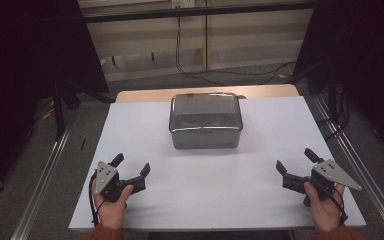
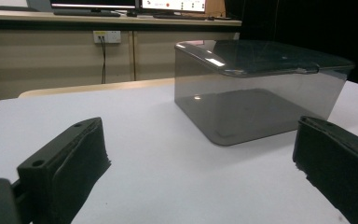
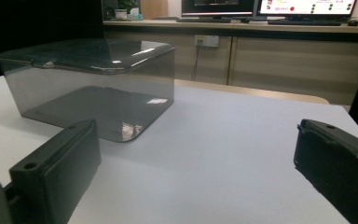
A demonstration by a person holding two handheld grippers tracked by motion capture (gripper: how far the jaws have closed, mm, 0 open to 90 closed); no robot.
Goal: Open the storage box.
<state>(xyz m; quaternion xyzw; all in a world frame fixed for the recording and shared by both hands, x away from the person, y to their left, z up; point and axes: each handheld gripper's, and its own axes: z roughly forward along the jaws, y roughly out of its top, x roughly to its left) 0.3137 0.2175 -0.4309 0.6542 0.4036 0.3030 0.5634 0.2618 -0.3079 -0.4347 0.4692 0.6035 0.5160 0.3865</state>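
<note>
The left gripper (image 1: pixel 131 165) and the right gripper (image 1: pixel 294 161) rest on the white table (image 1: pixel 205 200), jaws wide apart, holding nothing. The grey box (image 1: pixel 206 120) with its lid on stands between them, farther back.

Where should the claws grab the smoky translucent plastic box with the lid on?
Probably by its two short side walls, one claw from each side. The smoky translucent plastic box sits flat mid-table, wider than either claw's opening looks, with smooth upright walls and rounded corners. The left claw and right claw are open and flank it. The lid's overhanging rim offers a ledge to catch under.
</note>
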